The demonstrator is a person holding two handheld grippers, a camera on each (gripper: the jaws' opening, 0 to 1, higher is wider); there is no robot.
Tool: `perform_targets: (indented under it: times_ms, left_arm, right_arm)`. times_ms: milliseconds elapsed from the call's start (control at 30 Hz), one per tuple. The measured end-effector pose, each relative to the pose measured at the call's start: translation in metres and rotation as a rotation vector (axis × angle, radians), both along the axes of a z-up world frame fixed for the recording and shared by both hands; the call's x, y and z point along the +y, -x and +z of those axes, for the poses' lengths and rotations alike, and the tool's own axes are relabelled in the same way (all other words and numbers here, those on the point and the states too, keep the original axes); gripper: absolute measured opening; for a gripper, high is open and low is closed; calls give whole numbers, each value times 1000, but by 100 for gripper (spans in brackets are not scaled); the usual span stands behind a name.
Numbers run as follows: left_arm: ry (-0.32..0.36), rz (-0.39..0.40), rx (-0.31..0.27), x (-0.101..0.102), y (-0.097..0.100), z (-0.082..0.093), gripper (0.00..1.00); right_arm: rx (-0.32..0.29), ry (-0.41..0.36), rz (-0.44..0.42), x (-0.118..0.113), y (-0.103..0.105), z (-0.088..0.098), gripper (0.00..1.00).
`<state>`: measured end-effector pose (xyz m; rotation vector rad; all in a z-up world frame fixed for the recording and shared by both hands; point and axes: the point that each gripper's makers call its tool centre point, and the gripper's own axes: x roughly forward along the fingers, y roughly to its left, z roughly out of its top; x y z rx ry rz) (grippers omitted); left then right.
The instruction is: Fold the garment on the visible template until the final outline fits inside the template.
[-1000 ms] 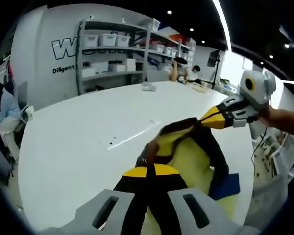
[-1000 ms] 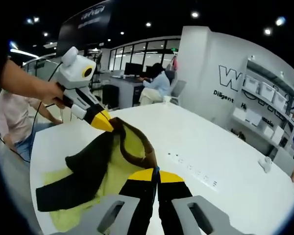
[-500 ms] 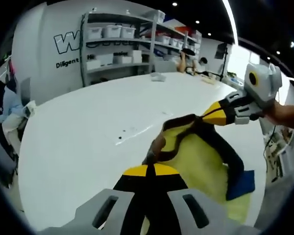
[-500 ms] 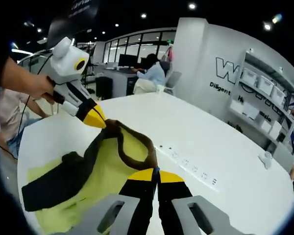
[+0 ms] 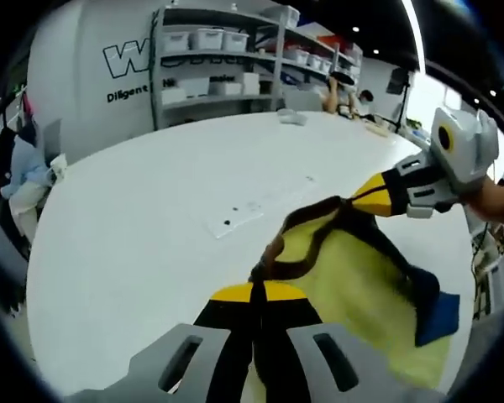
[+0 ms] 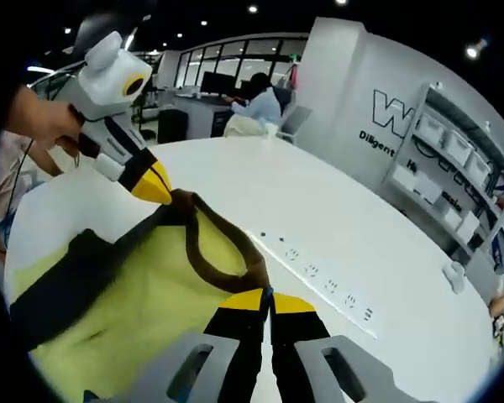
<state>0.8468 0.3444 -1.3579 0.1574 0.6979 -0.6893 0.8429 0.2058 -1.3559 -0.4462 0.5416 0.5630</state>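
Observation:
The garment (image 5: 353, 269) is yellow with dark brown trim, and it hangs spread between the two grippers over the white table (image 5: 126, 227). In the left gripper view, my left gripper (image 5: 257, 291) is shut on the brown neckline at the bottom. My right gripper (image 5: 363, 196) comes in from the right, shut on the far end of that neckline. A blue patch (image 5: 438, 312) shows at the garment's lower right. In the right gripper view, my right gripper (image 6: 267, 297) pinches the neckline, while the left gripper (image 6: 158, 191) holds it at upper left. The garment (image 6: 134, 285) drapes below, with a dark sleeve (image 6: 55, 290). A thin marked strip (image 6: 319, 277) lies on the table beyond.
Shelves with white bins (image 5: 218, 63) stand against the far wall. A person (image 6: 254, 105) sits at a desk beyond the table. A small white object (image 6: 452, 274) rests near the table's far side. A hand (image 6: 38, 126) holds the left gripper.
Both grippers kept their hold on the neckline. The garment now lies lower and more spread out, and its dark sleeve has swung outward. Both views have shifted with the hands.

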Motion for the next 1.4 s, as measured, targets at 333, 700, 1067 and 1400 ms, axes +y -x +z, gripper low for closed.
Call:
perform_targets:
  times_ms: [333,700,1067,1400]
  left_arm:
    - [-54,-10,-5,2,-11,-17,4]
    - [-105,-14,-21,2,-22,-34,4]
    - [-140,-22,-42,2,-18,-37,8]
    - [-129,-18,-38,3,-11,-32,23]
  right_arm:
    - [10,22,-27,-2,-10,-19,0]
    - [51,-19,-61,0,-14,-35,0]
    - [41,-5,-78,-8,-4,-36,10]
    - [62,-57,-75,-10,22,-29,22]
